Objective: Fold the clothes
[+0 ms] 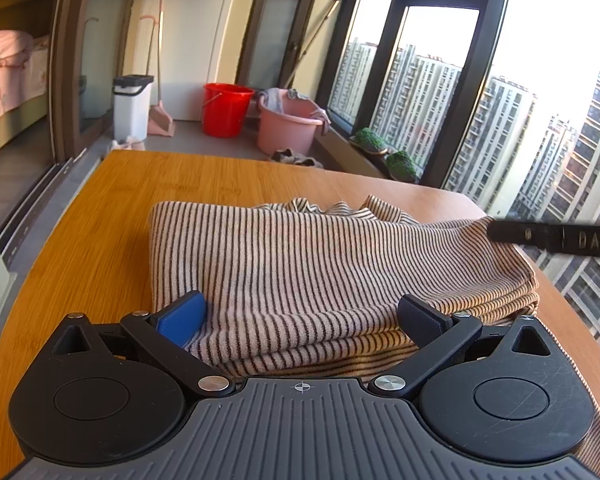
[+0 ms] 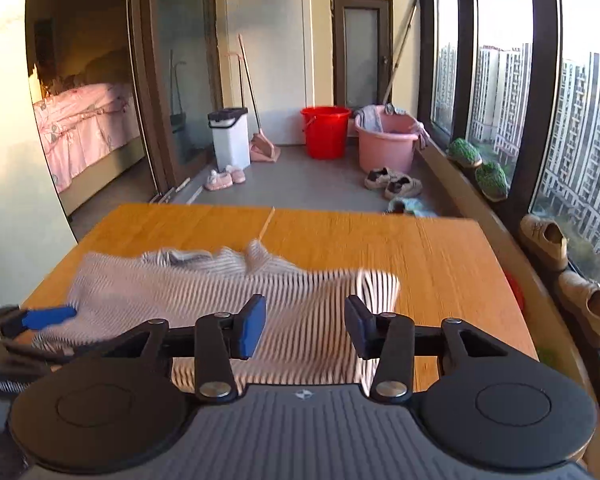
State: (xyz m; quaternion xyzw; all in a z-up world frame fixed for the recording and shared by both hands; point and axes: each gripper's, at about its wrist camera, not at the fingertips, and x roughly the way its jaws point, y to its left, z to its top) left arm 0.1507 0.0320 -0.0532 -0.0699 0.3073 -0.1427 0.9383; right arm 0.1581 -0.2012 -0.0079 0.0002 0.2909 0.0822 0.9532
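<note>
Striped shirt (image 1: 300, 264) lies folded on the desk (image 1: 100, 208); left tool (image 1: 300, 316) and right tool (image 2: 306, 326) both gape apart above it.

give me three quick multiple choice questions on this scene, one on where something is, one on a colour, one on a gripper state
1. Where does the striped garment lie?
A. on the wooden table
B. in the pink basin
C. on the bed

2. What colour is the bucket beside the pink basin?
A. blue
B. red
C. white

3. How do the left gripper's jaws stand?
A. shut on cloth
B. open, cloth between them
C. out of view

Answers: 1 A, it is folded on the tabletop; 2 B, plainly red in both views; 3 B, a wide gap separates the pads.
</note>
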